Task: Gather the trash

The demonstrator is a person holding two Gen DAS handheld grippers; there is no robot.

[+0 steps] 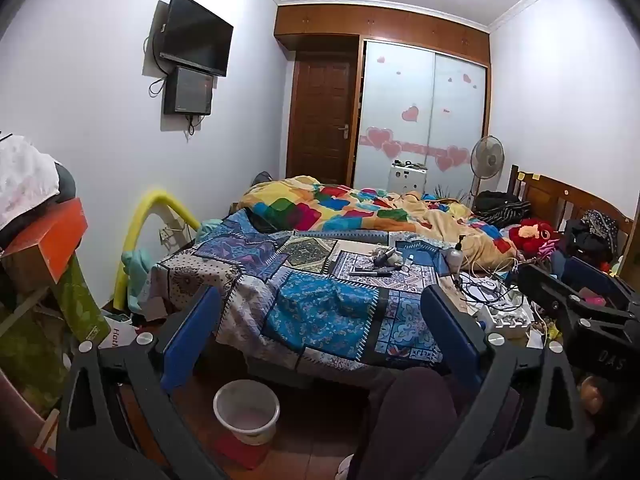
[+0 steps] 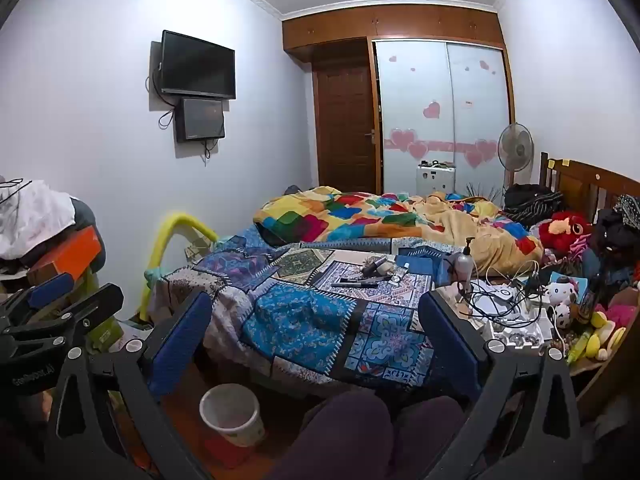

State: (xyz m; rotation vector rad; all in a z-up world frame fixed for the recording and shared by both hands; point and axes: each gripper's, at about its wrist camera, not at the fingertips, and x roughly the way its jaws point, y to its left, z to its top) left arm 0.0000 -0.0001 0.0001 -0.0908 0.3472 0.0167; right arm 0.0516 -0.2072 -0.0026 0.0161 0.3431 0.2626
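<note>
A white plastic bin (image 1: 246,412) stands on the floor at the foot of the bed, also in the right wrist view (image 2: 232,412). Small items, a crumpled scrap and dark pens (image 1: 380,266), lie on the patchwork bedspread (image 1: 316,308), seen too in the right wrist view (image 2: 370,274). My left gripper (image 1: 320,340) is open and empty, held above the bed's near edge and the bin. My right gripper (image 2: 316,336) is open and empty beside it. Each gripper shows at the other view's edge.
A pump bottle (image 2: 464,264), tangled cables and chargers (image 2: 500,300) and plush toys (image 2: 600,328) crowd the bed's right side. A colourful duvet (image 2: 380,216) lies further back. Boxes and clothes (image 1: 36,240) pile at left. My knees (image 2: 360,432) are below.
</note>
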